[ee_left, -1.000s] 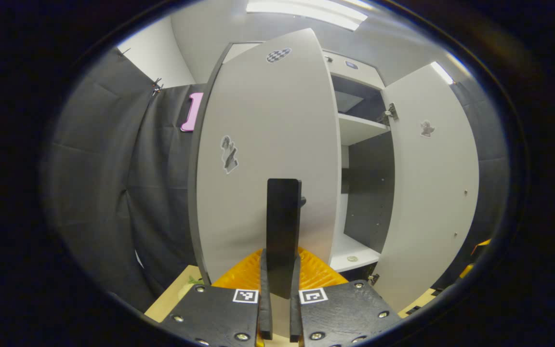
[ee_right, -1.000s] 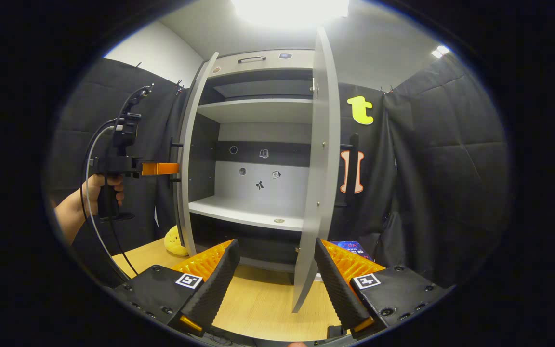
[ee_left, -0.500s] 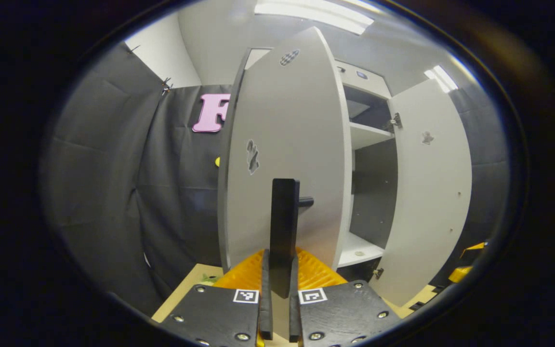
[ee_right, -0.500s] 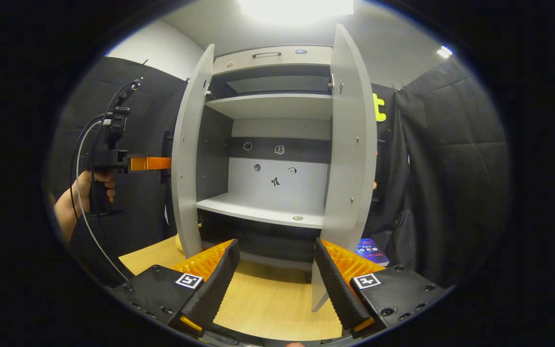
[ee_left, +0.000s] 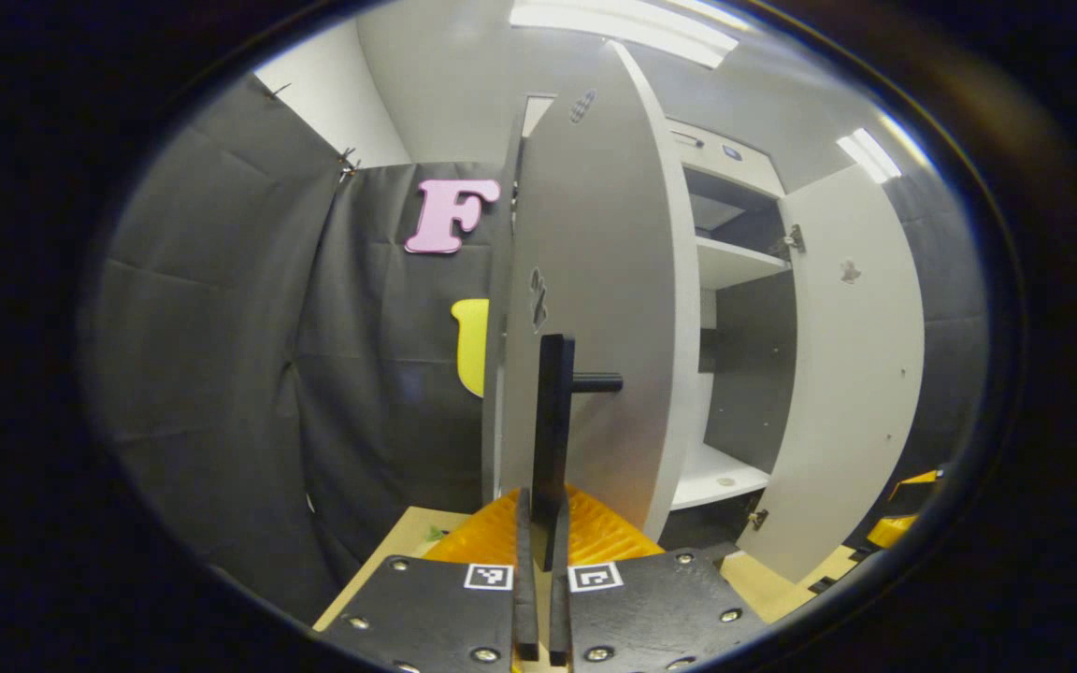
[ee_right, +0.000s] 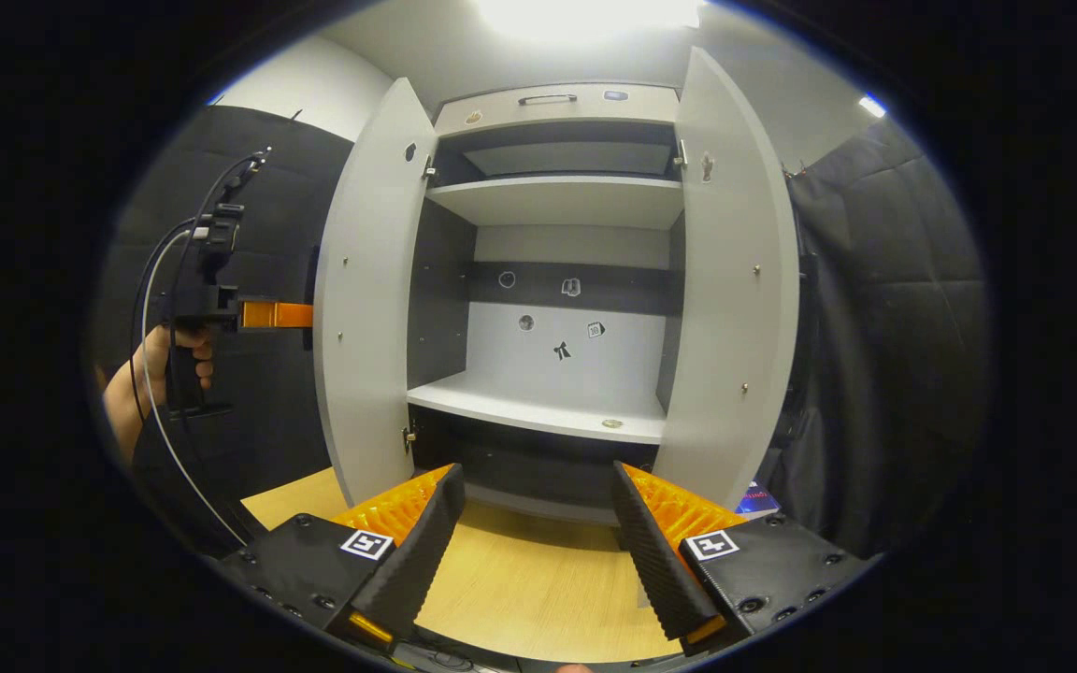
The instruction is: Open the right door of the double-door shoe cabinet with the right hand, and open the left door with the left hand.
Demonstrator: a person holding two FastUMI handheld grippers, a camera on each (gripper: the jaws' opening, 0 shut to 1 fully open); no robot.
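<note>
The shoe cabinet (ee_right: 548, 224) stands on the wooden table (ee_right: 520, 598) against the booth's black cloth, pale grey with dark inner walls. Both doors are swung wide. Inside there are two light shelves, and small stickers dot the back panel. In the right gripper view the left door (ee_right: 366, 299) and the right door (ee_right: 735, 299) flare out to either side of the open interior. The left gripper (ee_left: 542, 551) sits right at the left door's dark bar handle (ee_left: 552, 430), its fingers pressed together on the bar's lower end. From the right gripper view, a hand (ee_right: 160, 360) holds that gripper level, out beside the door's outer face. The right gripper (ee_right: 534, 542) hangs back over the table, fingers spread apart, gripping nothing, facing the open cabinet.
</note>
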